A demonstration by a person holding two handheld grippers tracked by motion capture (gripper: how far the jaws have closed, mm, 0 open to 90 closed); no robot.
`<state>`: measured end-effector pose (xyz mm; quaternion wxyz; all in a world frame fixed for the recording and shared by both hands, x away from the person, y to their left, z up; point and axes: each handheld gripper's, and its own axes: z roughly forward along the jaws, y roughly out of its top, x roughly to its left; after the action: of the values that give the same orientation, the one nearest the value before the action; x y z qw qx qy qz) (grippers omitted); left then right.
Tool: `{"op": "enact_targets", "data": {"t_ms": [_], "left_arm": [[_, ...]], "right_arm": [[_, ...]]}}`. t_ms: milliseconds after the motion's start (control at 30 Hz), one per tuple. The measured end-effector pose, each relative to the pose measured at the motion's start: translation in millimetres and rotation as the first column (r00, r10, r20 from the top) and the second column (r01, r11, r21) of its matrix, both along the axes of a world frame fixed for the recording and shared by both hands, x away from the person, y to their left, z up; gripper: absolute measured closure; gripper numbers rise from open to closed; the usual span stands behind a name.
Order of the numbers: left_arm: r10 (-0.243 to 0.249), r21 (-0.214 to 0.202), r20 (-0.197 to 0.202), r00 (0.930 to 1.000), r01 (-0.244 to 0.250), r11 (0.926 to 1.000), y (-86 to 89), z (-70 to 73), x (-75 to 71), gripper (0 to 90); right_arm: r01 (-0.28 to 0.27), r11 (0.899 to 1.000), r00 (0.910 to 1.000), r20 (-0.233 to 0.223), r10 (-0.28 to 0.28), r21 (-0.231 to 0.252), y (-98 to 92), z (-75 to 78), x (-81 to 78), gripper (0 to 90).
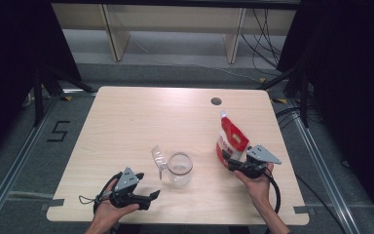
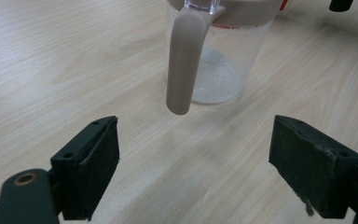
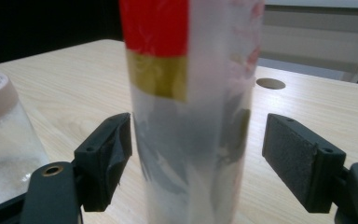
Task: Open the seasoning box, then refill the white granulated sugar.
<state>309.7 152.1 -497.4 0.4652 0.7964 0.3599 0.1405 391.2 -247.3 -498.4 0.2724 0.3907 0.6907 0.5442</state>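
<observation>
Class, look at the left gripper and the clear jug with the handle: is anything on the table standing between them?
Nothing visible does. The left gripper is open, and only bare table lies between it and the jug, whose handle faces it.

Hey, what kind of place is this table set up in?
Probably a lab or recording rig, not a kitchen: the bare wooden table stands between black curtains, with metal floor rails, loose cables and a taped floor mark.

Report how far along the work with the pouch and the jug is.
Done: the red pouch stands upright beside the clear jug. In hand: the right gripper brackets the pouch, jaws open with a gap on one side; the left gripper waits open before the jug's handle. Left: gripping either one.
</observation>
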Motion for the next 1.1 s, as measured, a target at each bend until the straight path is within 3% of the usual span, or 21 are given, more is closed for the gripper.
{"op": "enact_targets", "data": {"t_ms": [133,200,300,400,433,467,700,867,967,1100], "left_arm": [[0.002,0.015,0.005,1.0,-0.002,0.9999,-0.6,0.1,-0.1,15.6],[-0.001,0.006,0.01,0.9999,0.001,1.0,-0.7,-0.5,0.3,15.6],[-0.002,0.008,0.008,1.0,0.002,1.0,-0.4,-0.7,0.6,15.6],[-0.011,0.005,0.007,0.9999,0.011,0.9999,-1.3,-1.6,1.3,15.6],[-0.013,0.01,0.008,0.9999,0.013,0.9999,-1.1,-1.5,1.3,15.6],[-0.009,0.002,0.006,0.9999,0.009,1.0,-1.8,-1.8,0.9,15.6],[-0.005,0.004,0.0,1.0,0.005,1.0,-1.1,-1.9,0.9,15.6],[-0.016,0.018,0.009,0.9998,0.015,0.9997,-1.2,-0.9,-0.1,15.6],[-0.01,0.006,0.001,0.9999,0.01,0.9999,-2.3,-1.4,-1.2,15.6],[-0.01,-0.001,0.007,0.9999,0.01,0.9999,-1.7,-2.0,-2.0,15.6]], "right_arm": [[0.004,1.0,0.9999,-0.01,-0.004,0.012,0.5,-1.2,1.4,20.8],[0.006,1.0,0.9999,0.015,-0.006,0.0,-1.1,-1.8,3.1,19.5],[0.014,1.0,0.9999,0.009,-0.014,0.003,-0.8,-1.6,2.6,17.7],[-0.013,1.0,0.9997,0.021,0.013,0.004,2.2,-2.6,6.2,16.0],[0.003,1.0,1.0,0.005,-0.003,-0.017,2.8,-2.6,5.5,16.3],[0.008,1.0,0.9996,0.028,-0.007,-0.014,3.6,-4.0,6.7,16.9],[0.01,1.0,0.9994,0.034,-0.01,0.013,4.3,-6.1,7.0,19.1],[0.001,1.0,0.999,0.046,-0.001,0.0,3.2,-8.2,9.1,22.1],[-0.003,1.0,0.9996,0.027,0.002,0.022,3.1,-8.9,9.1,22.7],[-0.004,1.0,0.9989,0.046,0.003,0.017,3.2,-11.2,9.9,24.3]]}}
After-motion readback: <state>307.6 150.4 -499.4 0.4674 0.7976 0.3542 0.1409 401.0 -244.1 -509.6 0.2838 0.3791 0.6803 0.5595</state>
